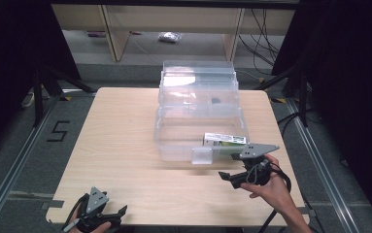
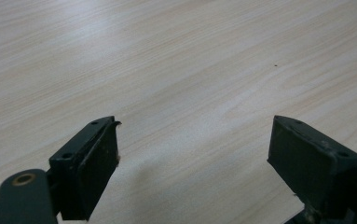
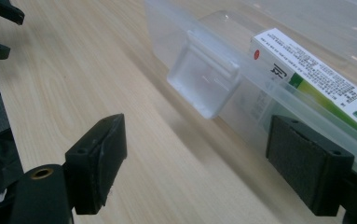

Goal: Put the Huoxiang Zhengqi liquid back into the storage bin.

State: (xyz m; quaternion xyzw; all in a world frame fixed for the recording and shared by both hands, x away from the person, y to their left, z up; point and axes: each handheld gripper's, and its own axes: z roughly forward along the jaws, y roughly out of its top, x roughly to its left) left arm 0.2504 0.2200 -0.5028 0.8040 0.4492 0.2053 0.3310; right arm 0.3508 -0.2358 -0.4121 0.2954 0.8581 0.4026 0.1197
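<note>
My right gripper point(image 1: 232, 175), jaws wide and empty, sits just beside the clear plastic box point(image 1: 174, 141) at mid-table, its lid open. I judge the box light, stiff and slippery; its front latch tab point(image 3: 204, 84) offers the best hold.

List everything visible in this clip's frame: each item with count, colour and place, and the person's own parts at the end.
table: one, light wood, centre of the high view.
plastic box: one, clear, lid open and leaning back, on the far middle of the table.
latch: one, clear, hanging on the box's near wall.
carton: one, white and green, printed, lying inside the box at its near right.
small dark object: one, in the box's far part; too small to identify.
tape numeral: one, black, on the floor left of the table.
left gripper: one, black, open, at the table's near left edge.
right gripper: one, black, open, held near the box's front right.
</note>
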